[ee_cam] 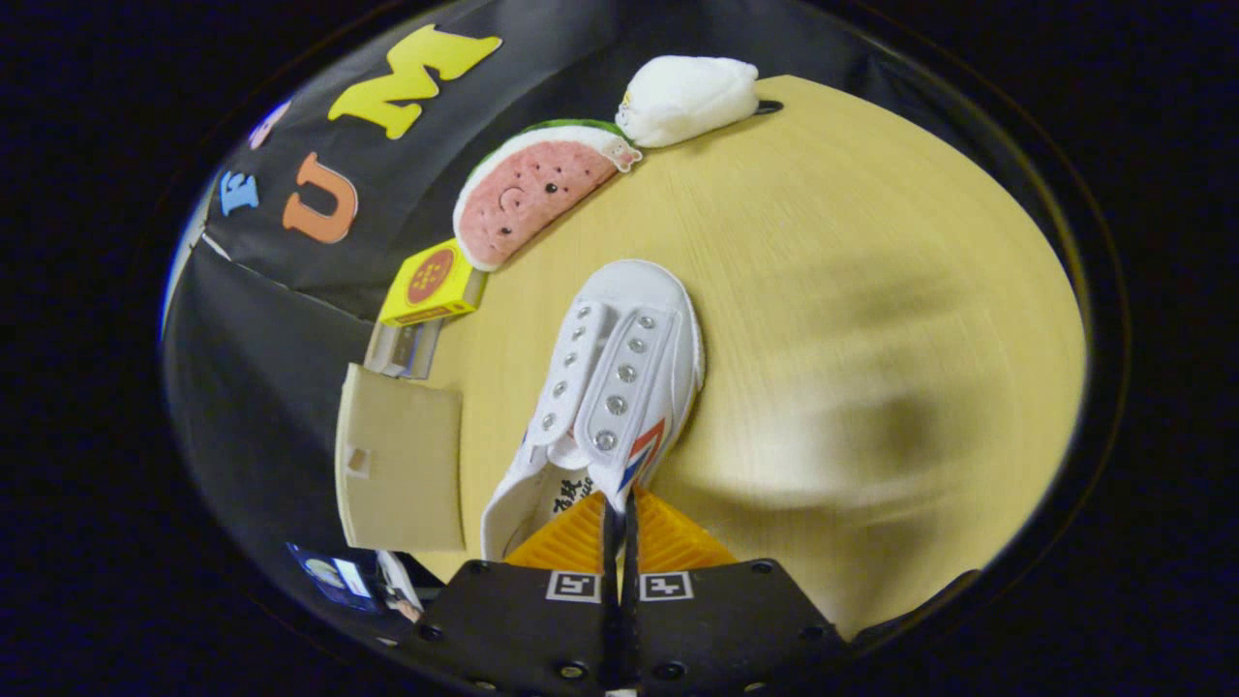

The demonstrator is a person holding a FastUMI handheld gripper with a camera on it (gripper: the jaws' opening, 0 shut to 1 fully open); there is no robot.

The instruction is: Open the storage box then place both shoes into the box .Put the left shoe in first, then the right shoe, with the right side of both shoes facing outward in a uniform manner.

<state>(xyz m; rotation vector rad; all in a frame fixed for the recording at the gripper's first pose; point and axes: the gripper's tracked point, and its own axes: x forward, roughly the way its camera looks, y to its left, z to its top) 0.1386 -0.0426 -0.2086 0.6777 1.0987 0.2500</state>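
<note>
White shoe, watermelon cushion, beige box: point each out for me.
white shoe (pixel 619 373): gripper view, eyelet flap.
watermelon cushion (pixel 528 194): gripper view, pink face.
beige box (pixel 407 465): gripper view, flat side panel.
gripper (pixel 618 528): gripper view, shut on the shoe's collar.

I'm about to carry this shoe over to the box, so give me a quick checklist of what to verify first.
1. Grip: gripper shut on the white shoe's collar edge: ok.
2. Which shoe, left or right: cannot tell.
3. Shoe lifted or resting on the table: cannot tell.
4. Beige storage box beside the shoe, open: cannot tell.
5. Watermelon toy, yellow box and white plush apart from the shoe: ok.
</note>
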